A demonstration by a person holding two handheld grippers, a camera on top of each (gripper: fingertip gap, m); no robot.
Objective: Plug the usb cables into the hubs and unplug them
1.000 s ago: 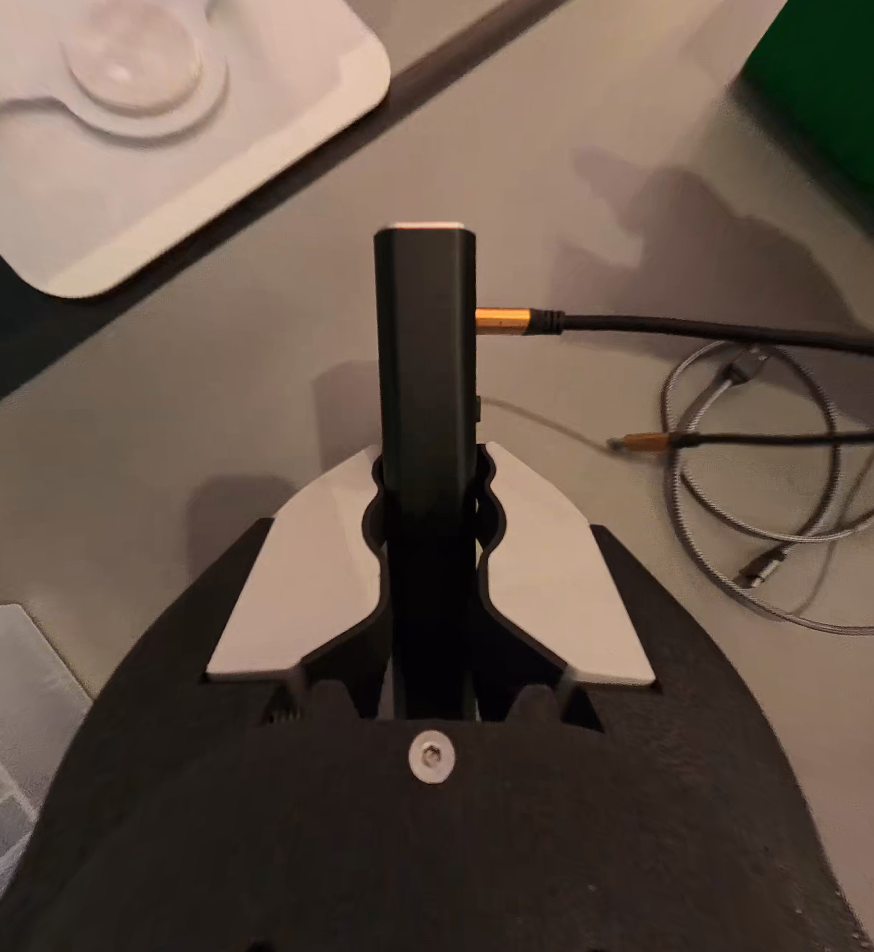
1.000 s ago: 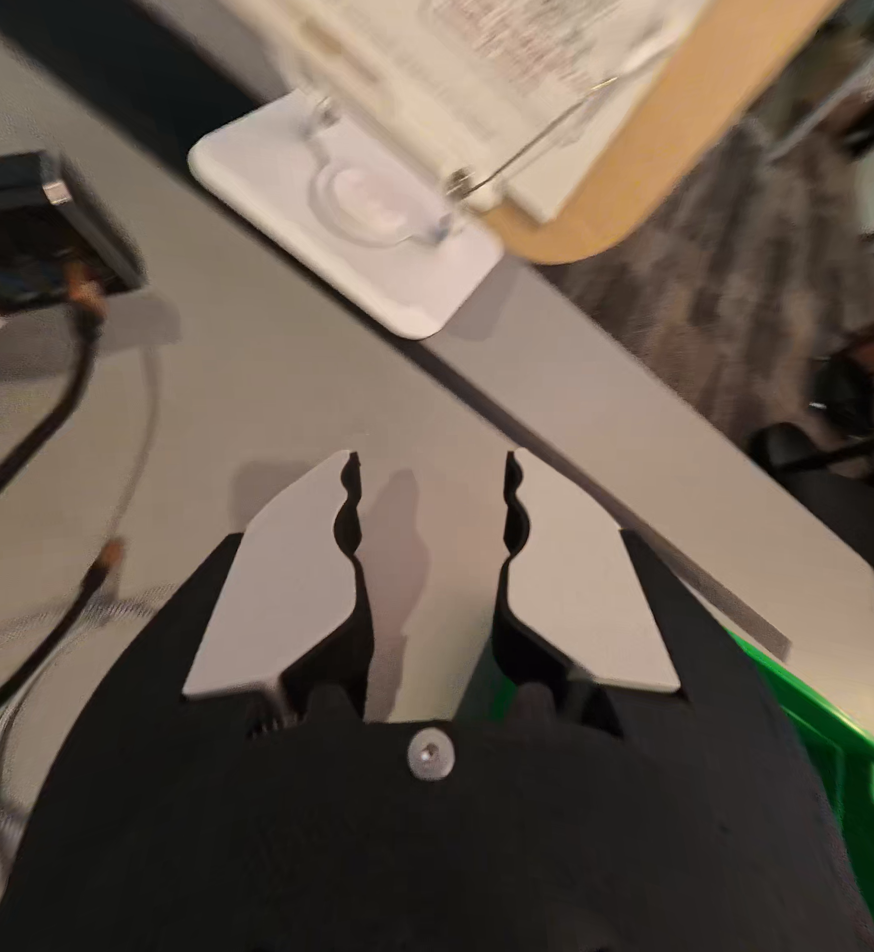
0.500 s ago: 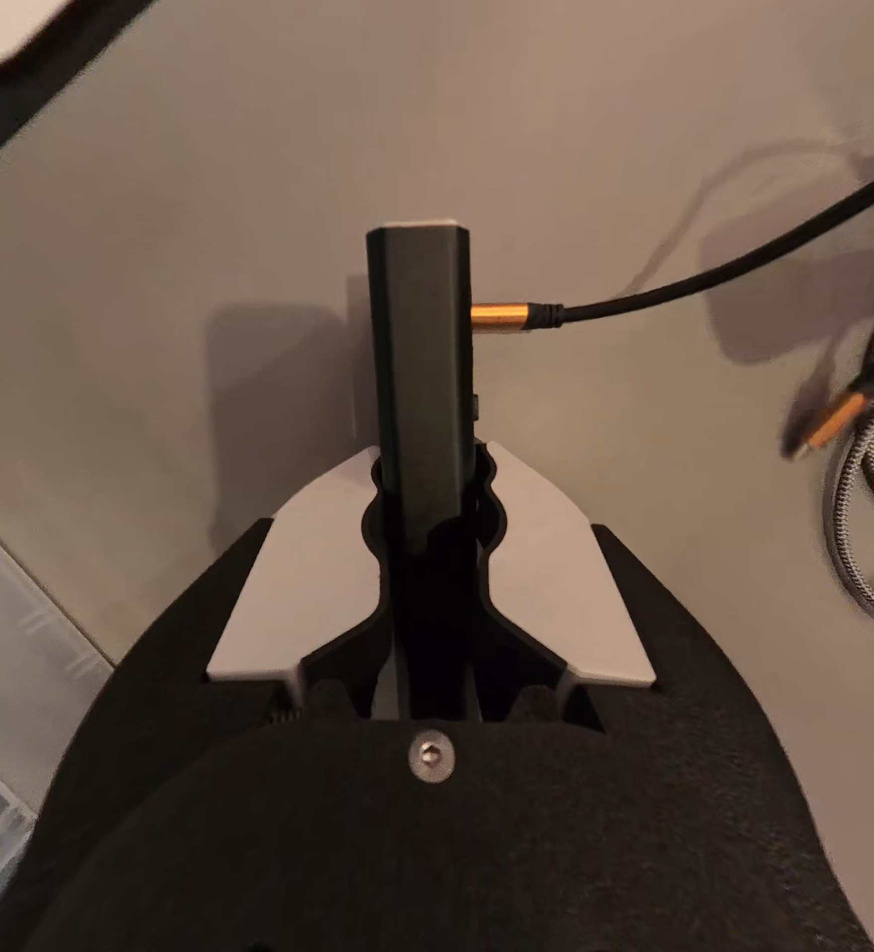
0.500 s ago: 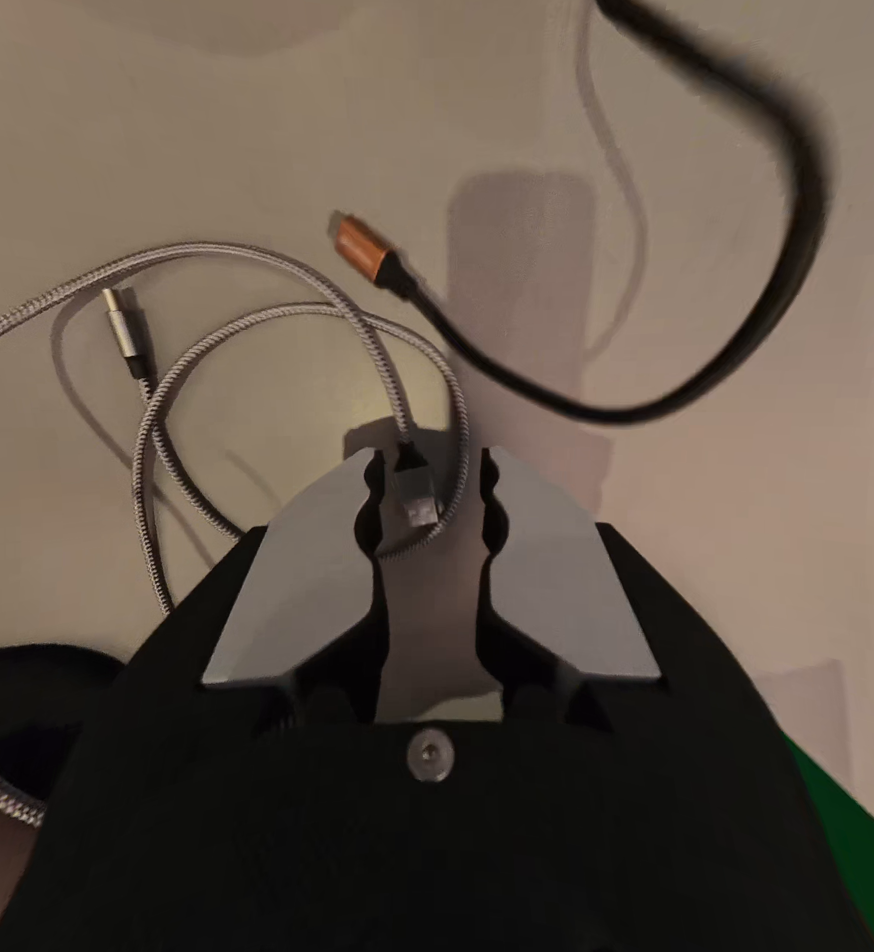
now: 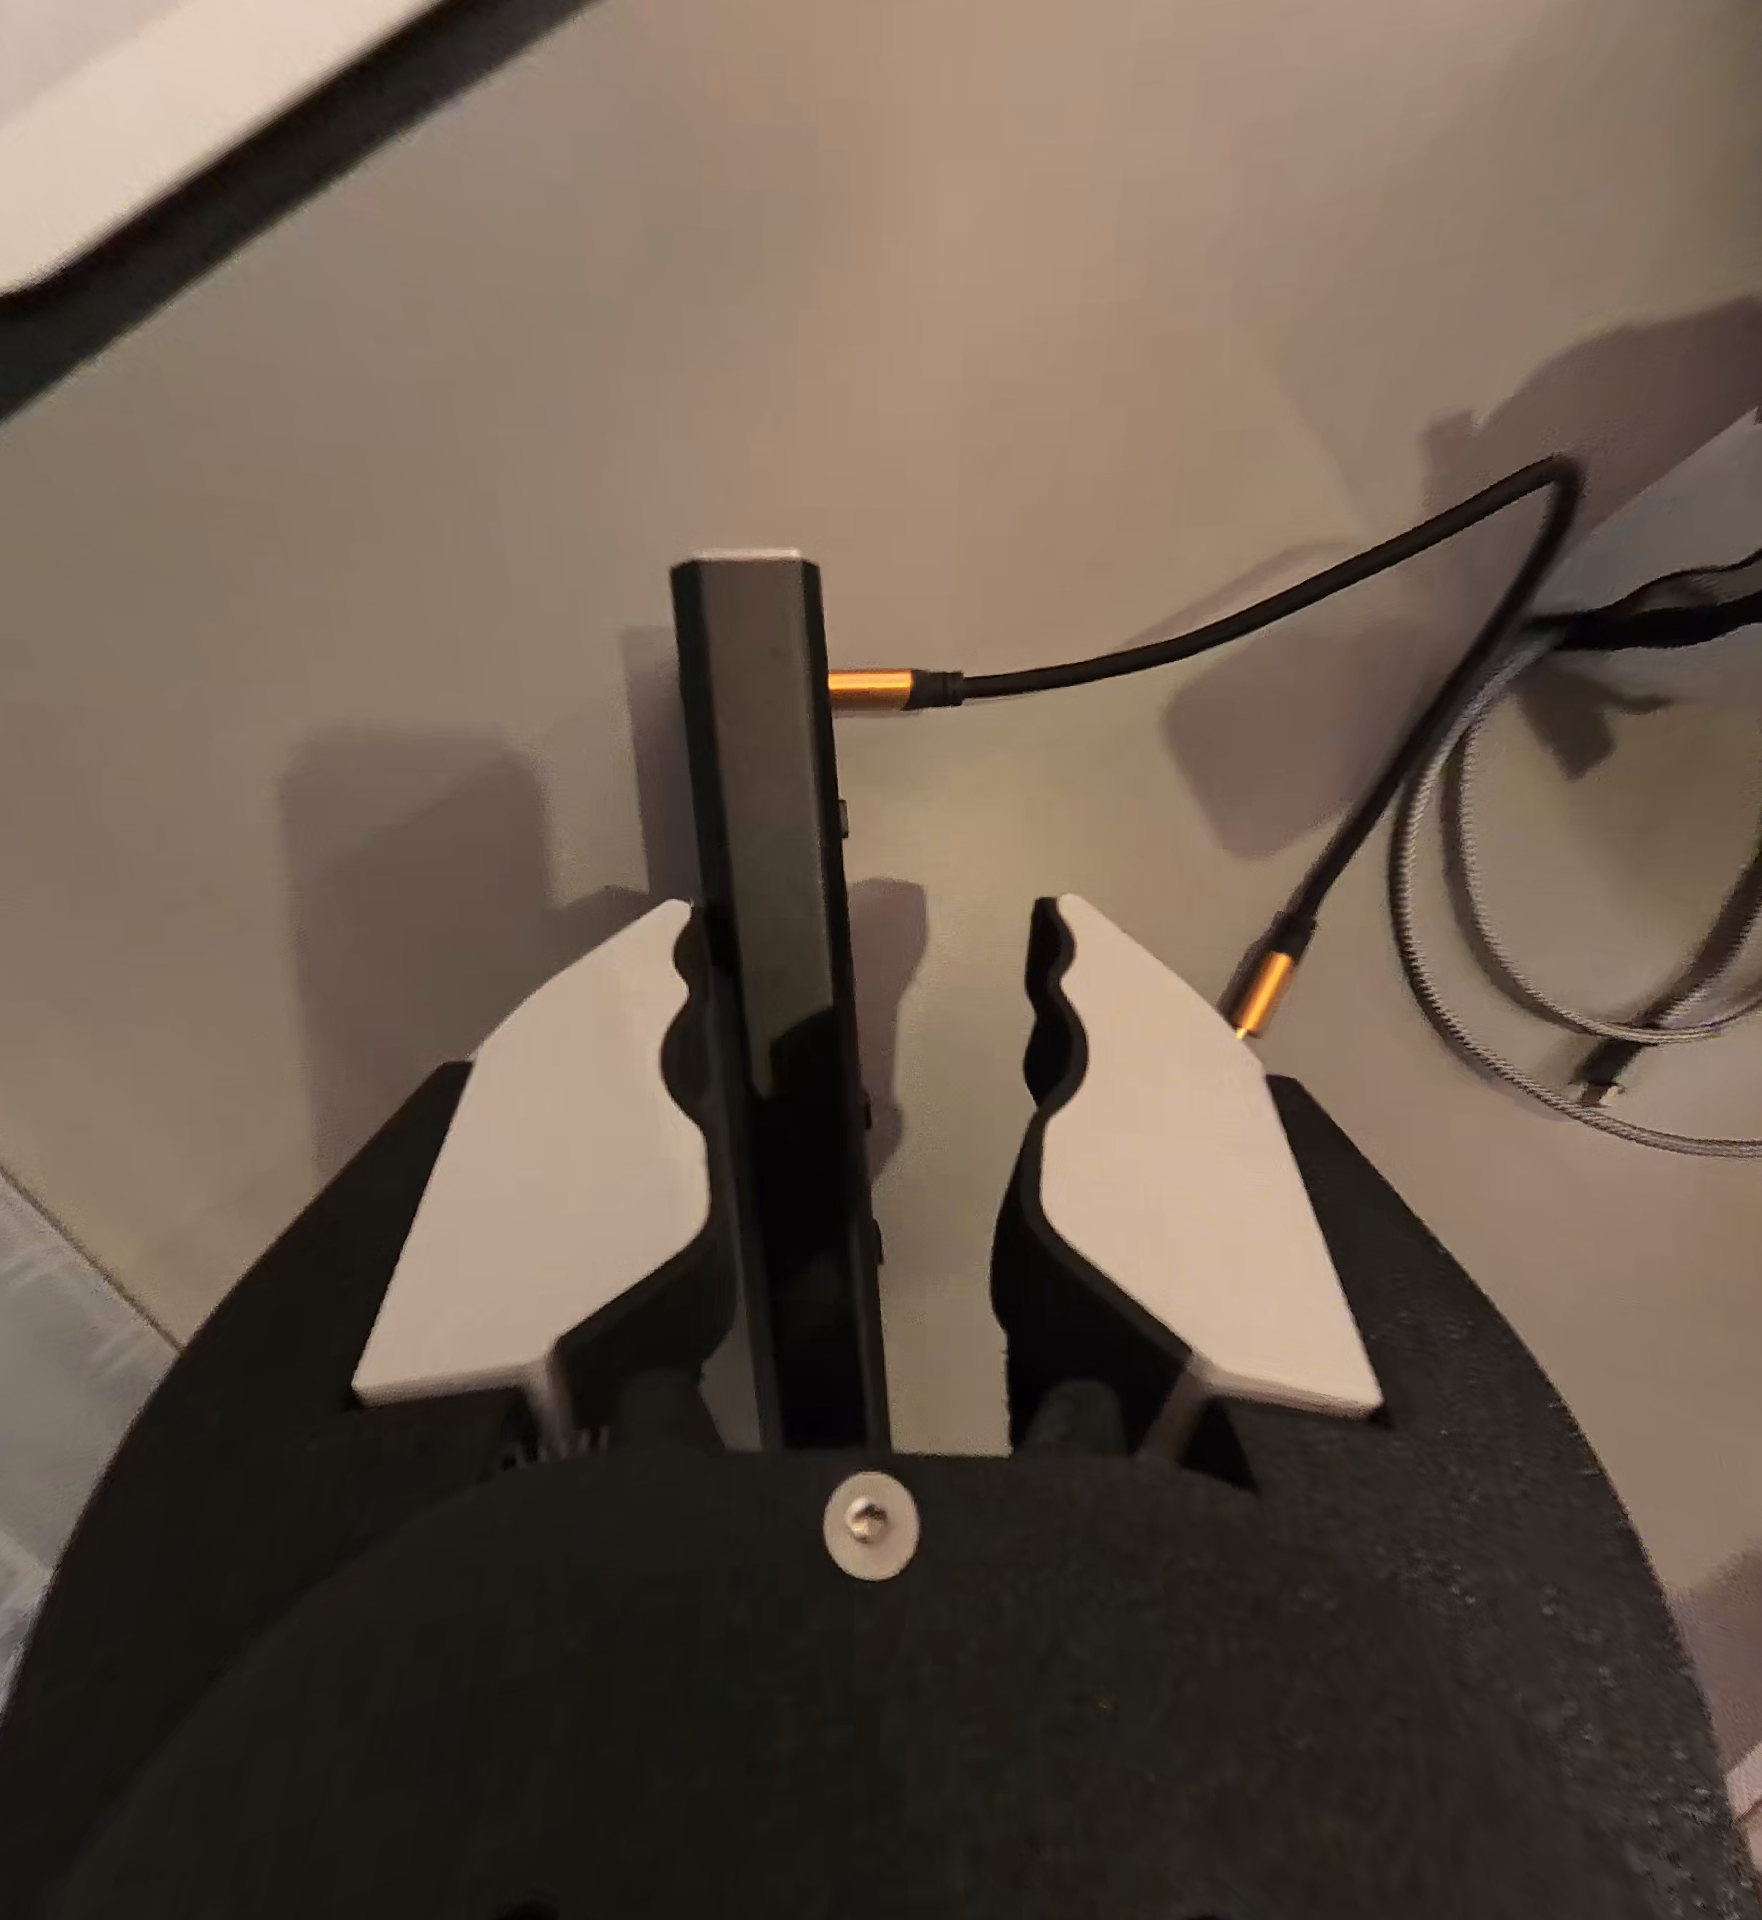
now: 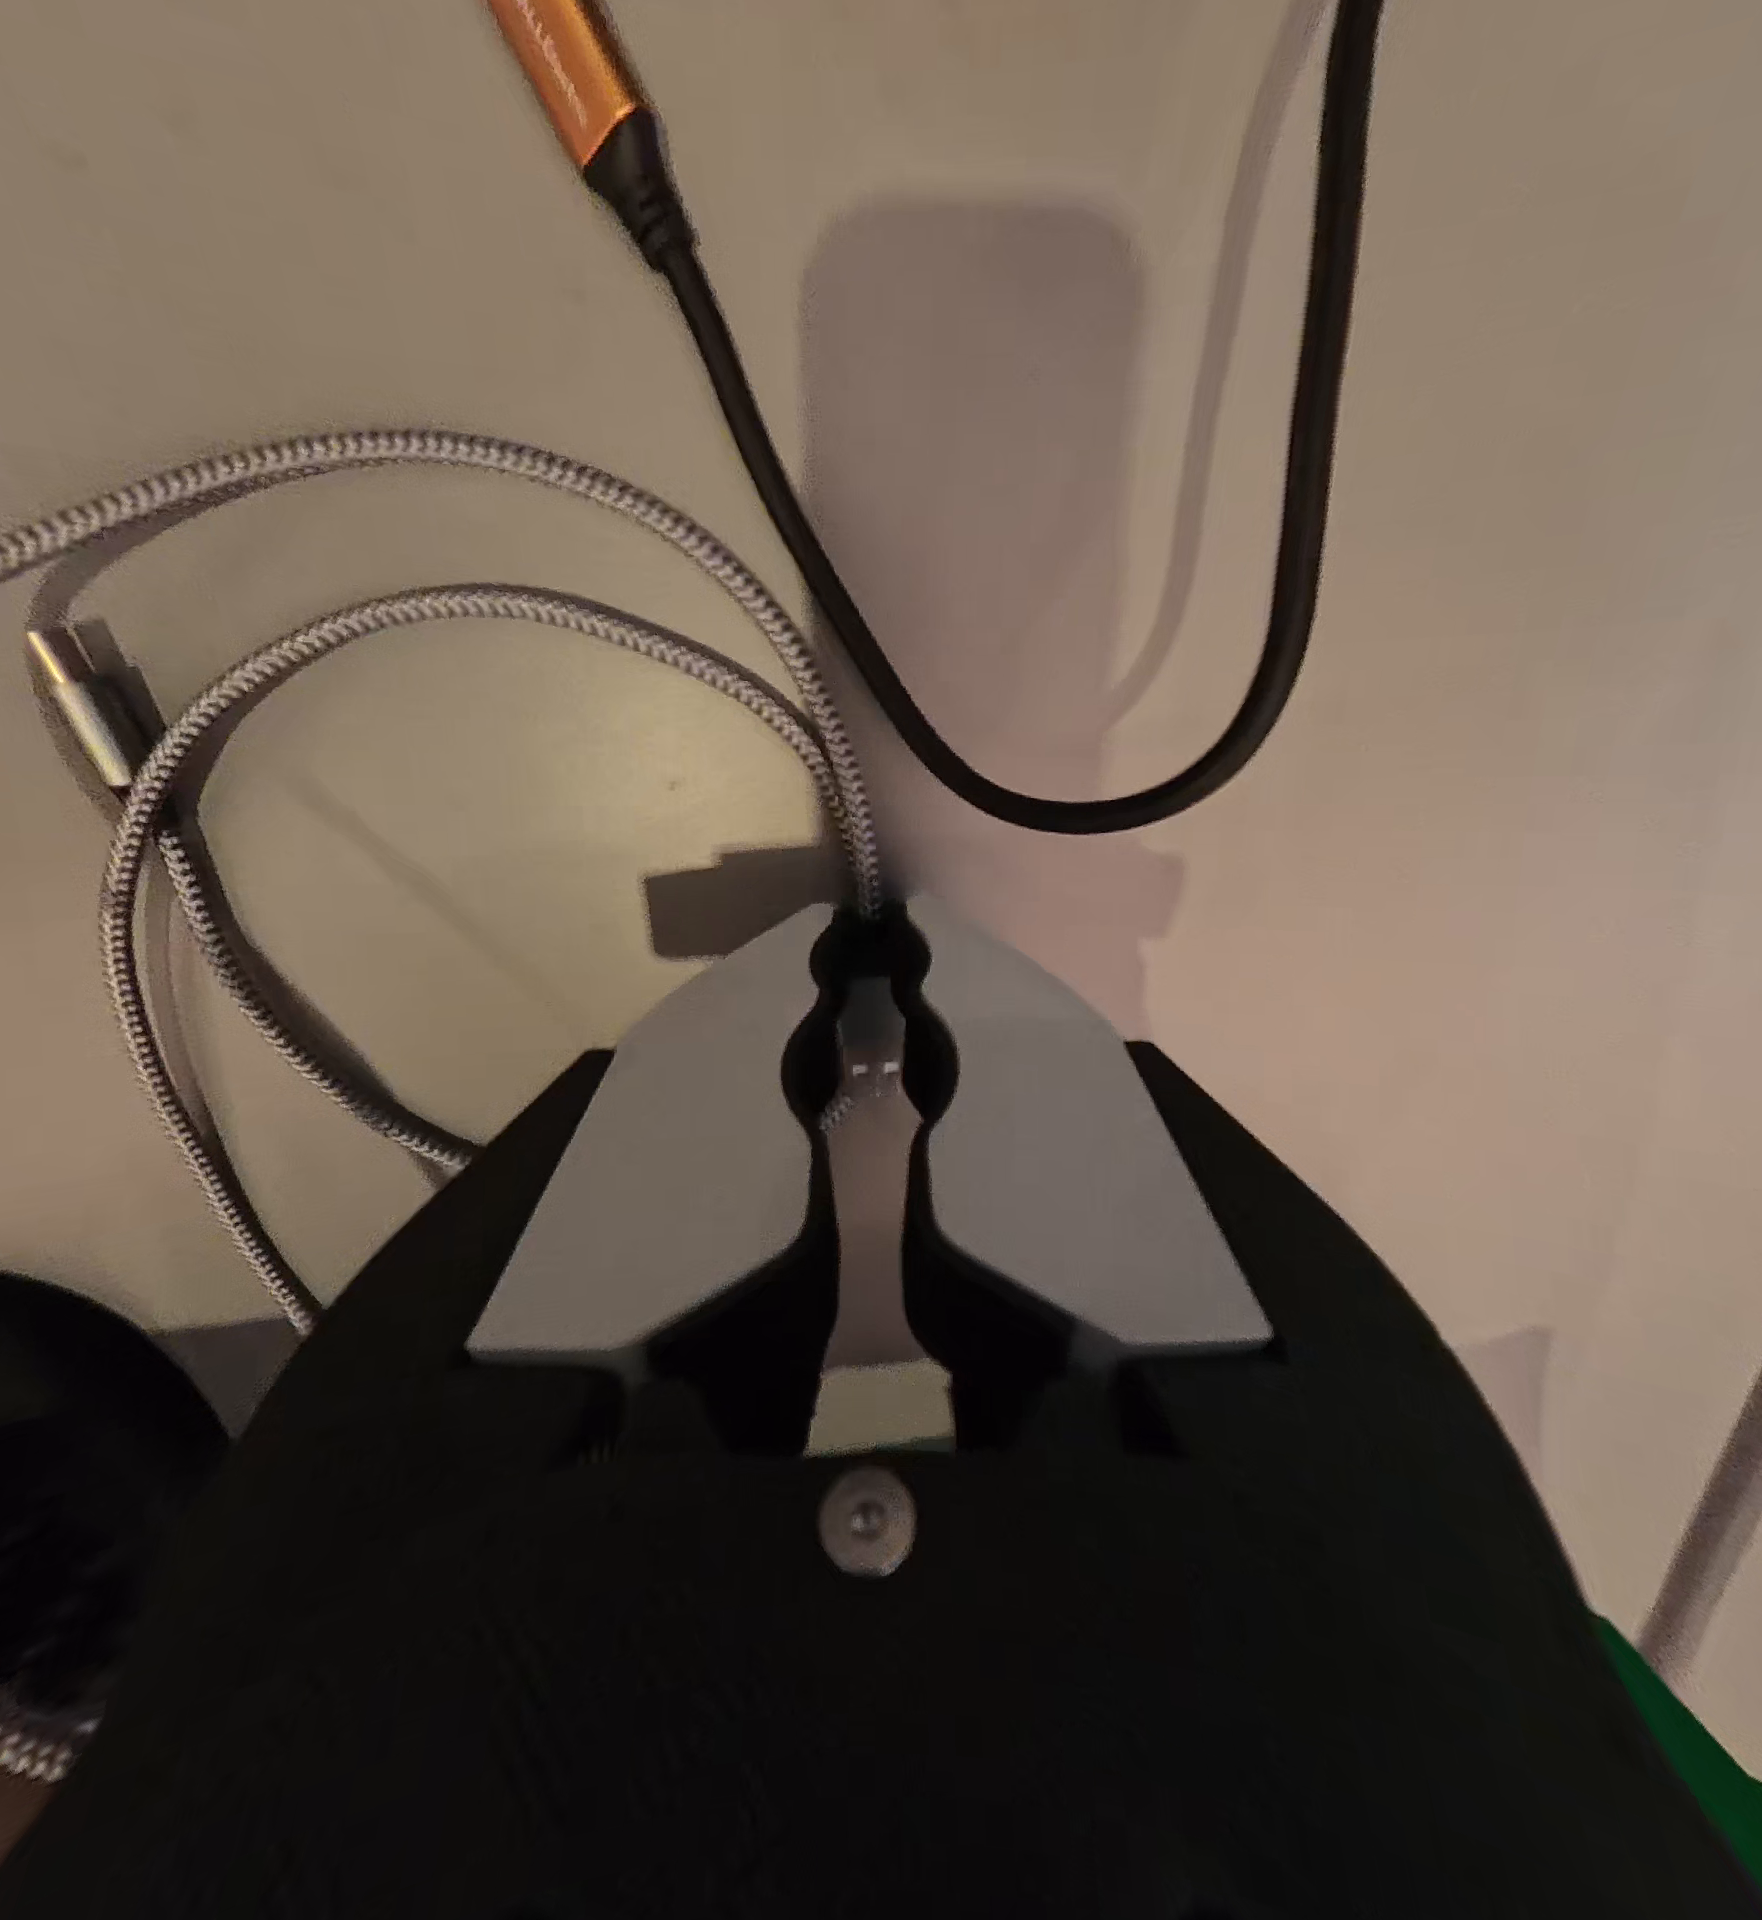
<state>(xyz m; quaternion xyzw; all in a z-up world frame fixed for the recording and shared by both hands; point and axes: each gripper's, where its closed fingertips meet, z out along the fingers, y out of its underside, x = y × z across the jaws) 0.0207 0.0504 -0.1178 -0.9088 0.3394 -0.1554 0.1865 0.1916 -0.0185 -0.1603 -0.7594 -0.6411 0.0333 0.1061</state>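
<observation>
In the left wrist view our left gripper [image 5: 861,920] stands wide open: the black hub [image 5: 768,862] rests on edge against the left finger [image 5: 565,1153], with a clear gap to the right finger [image 5: 1183,1174]. A black cable [image 5: 1272,613] with orange plugs is seated in the hub's right side by one plug [image 5: 872,691]; its other plug [image 5: 1261,992] lies loose just beyond the right fingertip.

In the right wrist view a braided grey cable [image 6: 503,623] loops ahead and to the left of our right gripper [image 6: 869,935], which is closed on that cable's small plug [image 6: 872,1023]. Its second, silver plug [image 6: 87,717] lies well to the left on the grey table [image 6: 1531,727].
</observation>
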